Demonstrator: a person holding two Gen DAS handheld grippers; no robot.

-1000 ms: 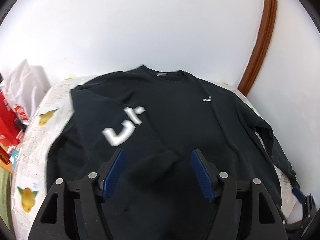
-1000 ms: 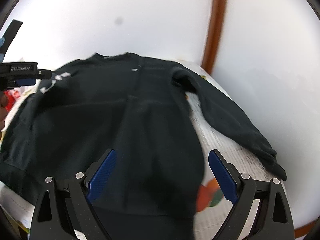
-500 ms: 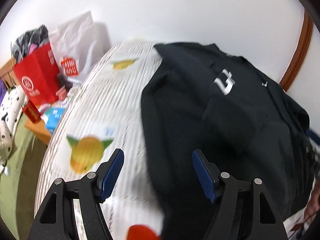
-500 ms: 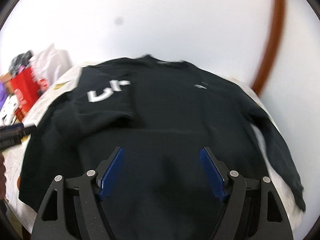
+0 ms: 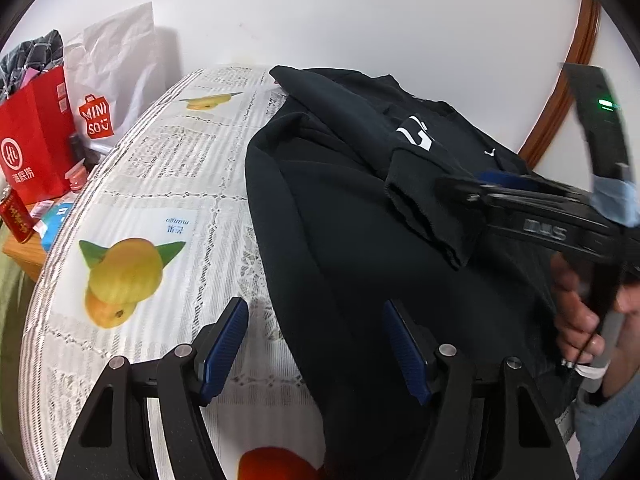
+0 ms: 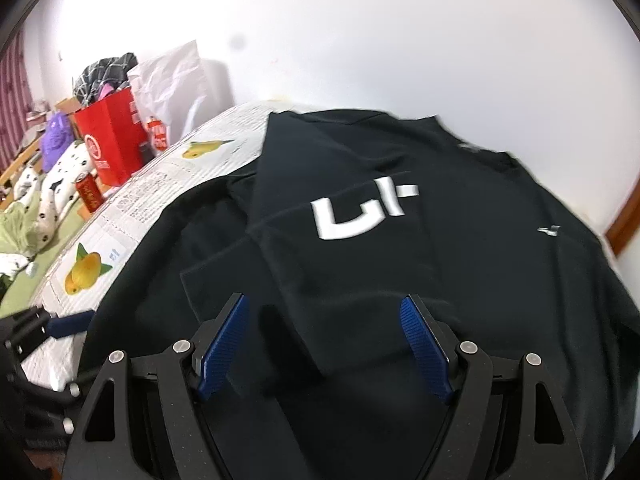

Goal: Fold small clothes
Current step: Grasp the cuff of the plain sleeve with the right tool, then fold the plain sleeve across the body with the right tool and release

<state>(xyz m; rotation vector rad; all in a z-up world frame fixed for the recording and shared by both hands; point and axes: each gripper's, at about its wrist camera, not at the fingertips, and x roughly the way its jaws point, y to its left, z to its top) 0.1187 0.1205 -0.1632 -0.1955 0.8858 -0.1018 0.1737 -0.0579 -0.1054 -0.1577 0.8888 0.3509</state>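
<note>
Black sweatshirt (image 6: 460, 280) lies flat on the fruit-print tablecloth (image 5: 168, 216), covering most of the table. Long axis runs near to far: hem toward the cameras, collar at the far edge by the white wall (image 5: 360, 12). One sleeve (image 6: 340, 232), with white lettering, is folded across the chest; its cuff points toward the near edge.

Left gripper (image 5: 316, 344): jaws apart, released, nothing clamped. It is pitched downward over the sweatshirt's left edge, one finger above cloth, the other above bare tablecloth.

Right gripper (image 6: 326, 344): jaws closing but still wide, pads not pressing anything; the folded sleeve's cuff lies below the gap. It is also tilted downward. From the left wrist view a hand (image 5: 580, 316) grips its handle at the right.

Red bag (image 5: 34, 148) and white bag (image 5: 116, 76) stand beyond the table's left side.
</note>
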